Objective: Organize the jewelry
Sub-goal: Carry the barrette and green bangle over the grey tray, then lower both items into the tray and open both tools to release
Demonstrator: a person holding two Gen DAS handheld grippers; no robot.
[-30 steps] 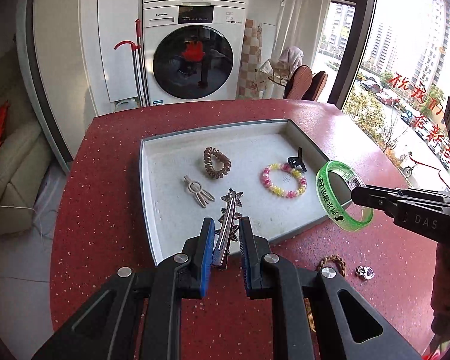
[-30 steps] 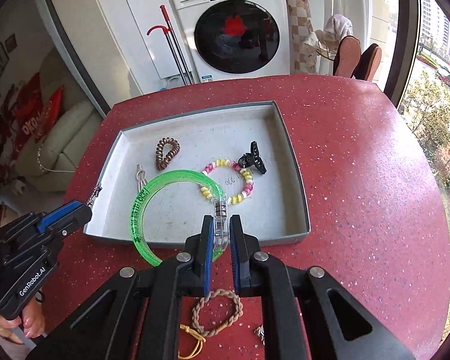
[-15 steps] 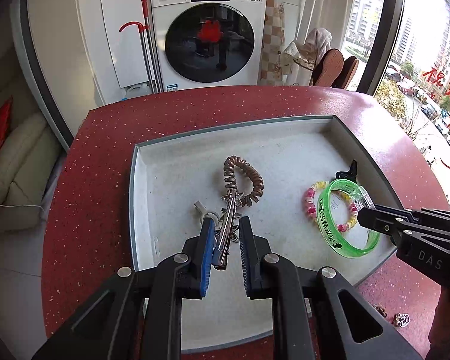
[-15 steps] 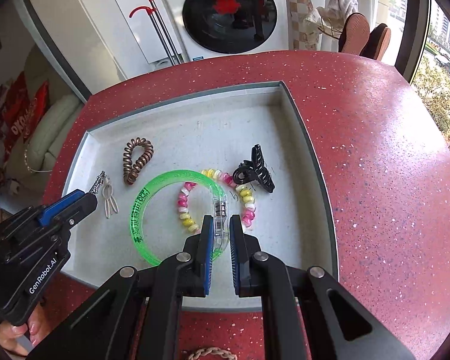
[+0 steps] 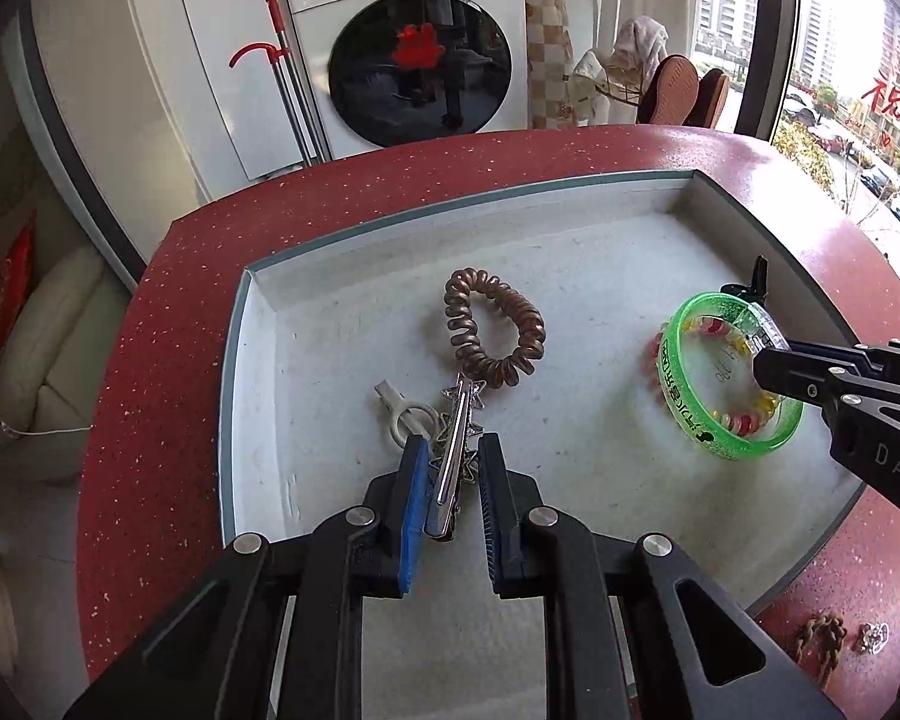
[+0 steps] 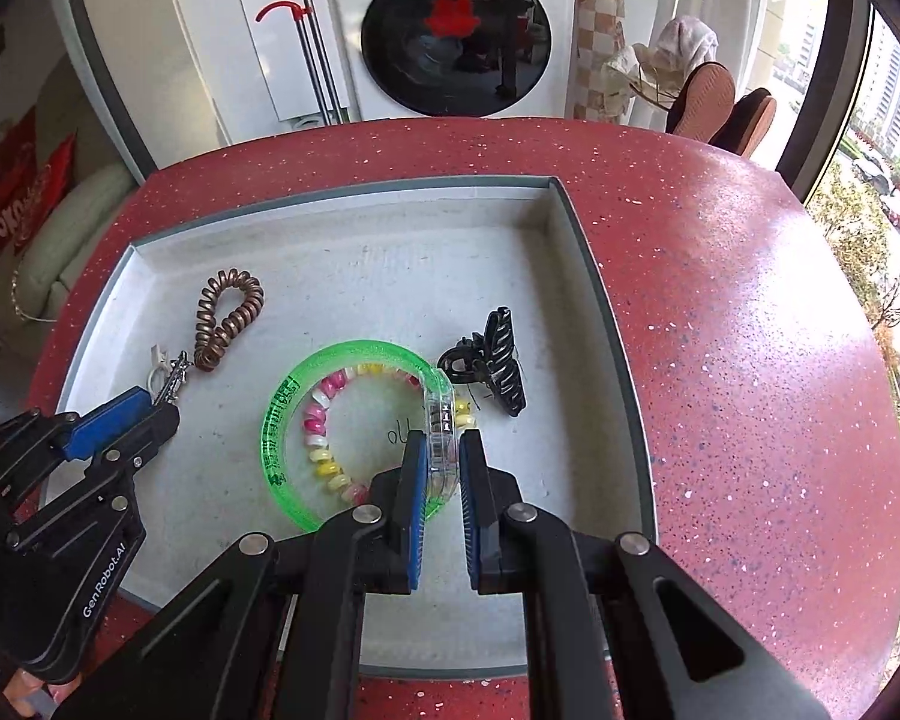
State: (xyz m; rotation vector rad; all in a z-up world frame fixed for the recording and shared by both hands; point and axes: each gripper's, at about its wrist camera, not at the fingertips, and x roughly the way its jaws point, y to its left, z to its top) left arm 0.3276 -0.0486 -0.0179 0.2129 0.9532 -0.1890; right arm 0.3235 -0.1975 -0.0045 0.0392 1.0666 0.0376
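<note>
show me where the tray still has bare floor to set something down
Bare floor runs along the tray's far wall, beyond the coil hair tie and black claw clip. Crowded: the middle, where the green bangle overlaps the beaded bracelet.

Tray point(image 6: 576, 240) on the tabletop point(image 6: 750, 330), jewelry inside.
In the tray, the coil hair tie point(image 6: 228, 318) lies left, the bangle point(image 6: 282, 420) sits over the bead bracelet point(image 6: 321, 420) at centre, and the claw clip point(image 6: 498, 366) lies just right of them.
</note>
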